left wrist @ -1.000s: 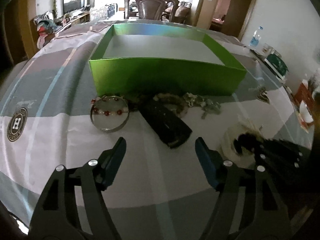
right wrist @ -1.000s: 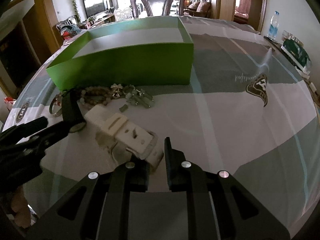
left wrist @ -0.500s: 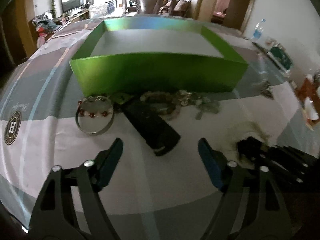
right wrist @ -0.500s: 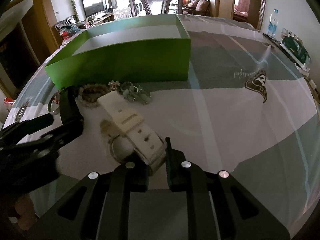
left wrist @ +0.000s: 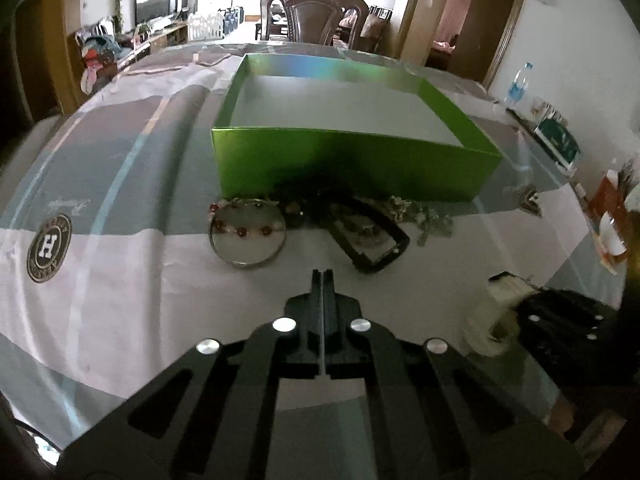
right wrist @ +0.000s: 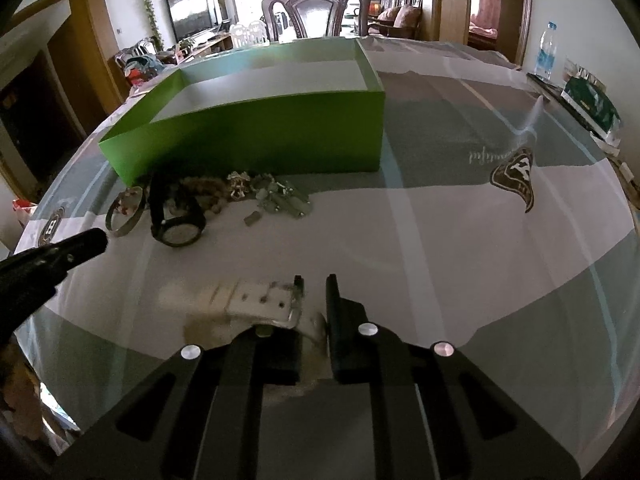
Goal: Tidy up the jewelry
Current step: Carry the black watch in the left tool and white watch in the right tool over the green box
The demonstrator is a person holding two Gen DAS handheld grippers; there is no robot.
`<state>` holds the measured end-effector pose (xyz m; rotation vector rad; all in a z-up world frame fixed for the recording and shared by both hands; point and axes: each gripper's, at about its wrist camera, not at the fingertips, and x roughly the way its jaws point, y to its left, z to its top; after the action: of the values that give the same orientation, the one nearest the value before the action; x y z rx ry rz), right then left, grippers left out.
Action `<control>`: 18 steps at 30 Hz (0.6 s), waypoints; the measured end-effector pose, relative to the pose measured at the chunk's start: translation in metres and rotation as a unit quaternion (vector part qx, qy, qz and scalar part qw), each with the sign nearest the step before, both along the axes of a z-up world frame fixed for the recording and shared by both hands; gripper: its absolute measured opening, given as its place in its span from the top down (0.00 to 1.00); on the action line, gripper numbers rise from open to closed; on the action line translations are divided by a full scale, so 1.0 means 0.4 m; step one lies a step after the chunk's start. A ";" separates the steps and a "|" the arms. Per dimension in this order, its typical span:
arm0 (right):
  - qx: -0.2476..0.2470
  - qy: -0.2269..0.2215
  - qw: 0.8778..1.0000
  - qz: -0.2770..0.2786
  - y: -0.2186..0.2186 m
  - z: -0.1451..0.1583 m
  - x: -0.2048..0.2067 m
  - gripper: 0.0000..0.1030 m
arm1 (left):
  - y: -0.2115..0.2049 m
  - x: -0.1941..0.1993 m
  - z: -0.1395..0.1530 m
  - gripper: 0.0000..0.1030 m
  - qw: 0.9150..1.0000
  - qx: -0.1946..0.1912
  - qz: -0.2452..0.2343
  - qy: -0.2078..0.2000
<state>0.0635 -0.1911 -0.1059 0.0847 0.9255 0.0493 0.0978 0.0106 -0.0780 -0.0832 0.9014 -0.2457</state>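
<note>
**Green box waited while your grippers hung over the cloth**

Grey-and-white cloth [right wrist: 460, 240], printed with crests, covered the table you worked at. A carved dark chair [right wrist: 316, 4] stood at its far end, a TV [right wrist: 192, 12] sat at far left, and a water bottle [right wrist: 546, 56] stood by the right wall. Your green box [left wrist: 352, 168] lay open near the table's middle. Against its near wall lay the jewelry: a silver bangle [left wrist: 248, 236] with red beads, a black watch [right wrist: 178, 224], a bead bracelet [right wrist: 204, 188] and small metal pieces [right wrist: 276, 198].

Your left gripper [left wrist: 322, 280] had its jaws pressed fully together with nothing between them, short of the black watch. Your right gripper [right wrist: 314, 292] was nearly closed on the white watch [right wrist: 264, 300], pinching its strap. That watch's face was hidden under the gripper, and the tangle beside the box was too small to sort out.
</note>
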 end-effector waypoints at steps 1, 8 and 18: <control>0.000 0.000 1.000 -0.002 -0.001 -0.001 0.001 0.90 | -0.004 -0.001 0.002 0.82 1.000 0.000 -0.001 -0.002; 0.002 0.006 1.000 0.005 0.004 -0.011 0.002 0.90 | -0.083 0.017 -0.007 0.36 0.999 0.026 -0.021 -0.017; 0.000 0.009 1.000 0.008 0.014 -0.020 0.002 0.90 | -0.130 0.104 -0.068 0.65 0.998 0.048 -0.014 0.028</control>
<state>0.0643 -0.1855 -0.1140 0.0778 0.9442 0.0629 0.1396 -0.0416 -0.1053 0.0120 0.9686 -0.2274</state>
